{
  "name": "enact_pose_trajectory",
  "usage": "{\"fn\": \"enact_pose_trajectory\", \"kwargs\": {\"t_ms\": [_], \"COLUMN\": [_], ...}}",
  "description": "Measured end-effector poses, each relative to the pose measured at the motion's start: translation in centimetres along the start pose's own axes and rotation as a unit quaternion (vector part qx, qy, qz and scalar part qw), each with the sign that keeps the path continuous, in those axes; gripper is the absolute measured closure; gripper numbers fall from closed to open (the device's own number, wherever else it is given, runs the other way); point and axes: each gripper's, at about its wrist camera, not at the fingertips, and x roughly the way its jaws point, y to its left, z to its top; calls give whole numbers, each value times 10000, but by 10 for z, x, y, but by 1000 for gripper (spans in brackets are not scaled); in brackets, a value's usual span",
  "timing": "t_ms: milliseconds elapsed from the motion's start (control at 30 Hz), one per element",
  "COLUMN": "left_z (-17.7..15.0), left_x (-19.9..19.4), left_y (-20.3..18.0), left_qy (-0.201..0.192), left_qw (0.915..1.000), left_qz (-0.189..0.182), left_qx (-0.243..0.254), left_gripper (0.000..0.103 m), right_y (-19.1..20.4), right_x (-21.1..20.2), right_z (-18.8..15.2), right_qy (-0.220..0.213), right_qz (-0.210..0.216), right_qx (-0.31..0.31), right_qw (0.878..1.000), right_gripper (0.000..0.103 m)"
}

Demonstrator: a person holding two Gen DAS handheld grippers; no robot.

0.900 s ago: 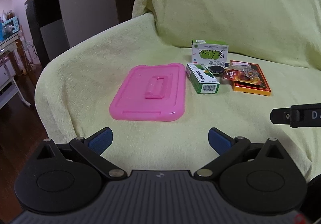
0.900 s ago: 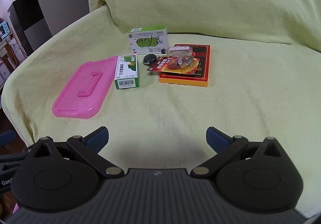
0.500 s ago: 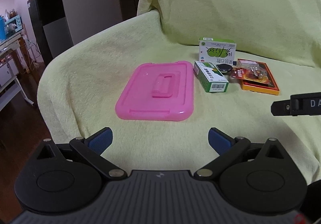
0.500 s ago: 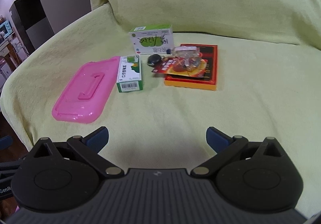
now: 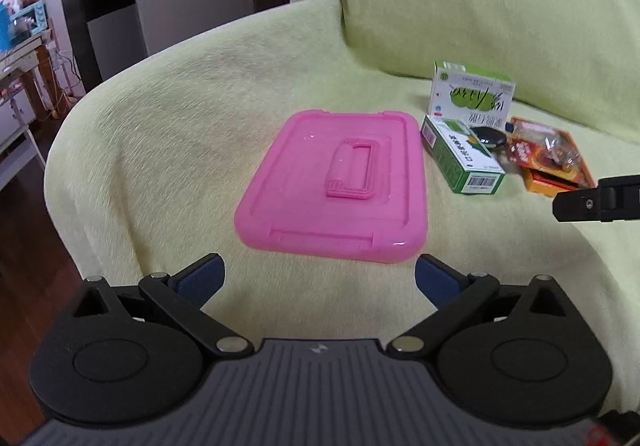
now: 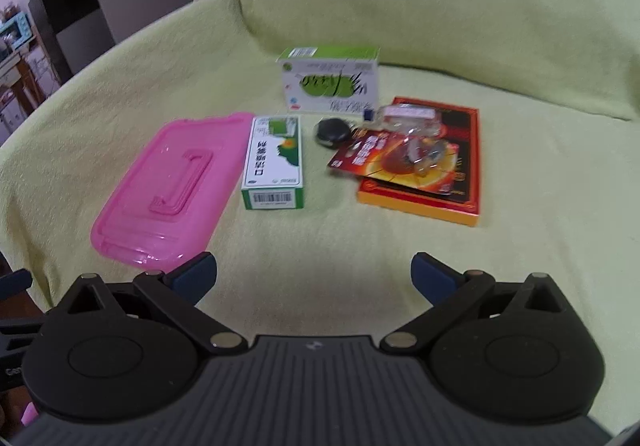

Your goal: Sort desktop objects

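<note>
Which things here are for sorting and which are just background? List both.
For sorting: pink lid, green box, white-green box, black round object, red packet, orange-red flat box.

Background: yellow-green sofa cover, black cabinet, blue toaster oven.

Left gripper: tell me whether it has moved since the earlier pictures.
Yes. The left gripper has advanced toward the sofa: the pink lid lying there now looms larger and nearer its open fingertips.

We are holding our left gripper (image 5: 318, 272) level with its blue-tipped fingers (image 5: 202, 276) spread wide, gripping nothing. We are holding our right gripper (image 6: 314, 272) likewise, fingers apart and empty.
</note>
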Motion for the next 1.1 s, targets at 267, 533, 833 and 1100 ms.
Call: {"fn": "enact_pose_trajectory", "kwargs": {"t_ms": [267, 533, 833, 1100], "left_z": [-24, -36, -42, -46], "left_x": [-47, -74, -77, -70], "left_y": [13, 18, 10, 6], "left_qy": [69, -82, -128, -67], "left_qw": [9998, 9997, 9998, 9999], "left_qz": [194, 196, 152, 99], "left_qx": [26, -127, -73, -68], "left_gripper": [1, 1, 1, 1], "right_y": [9, 11, 11, 10], "right_x": [-51, -75, -78, -67], "right_z": [-29, -40, -50, -54], "right_qy": [-264, -409, -389, -279], "right_qz": [49, -66, -120, -166], "right_qx": [85, -8, 44, 23], "right_qw": [9996, 9991, 9992, 9995], "right_gripper": [1, 1, 1, 1]}}
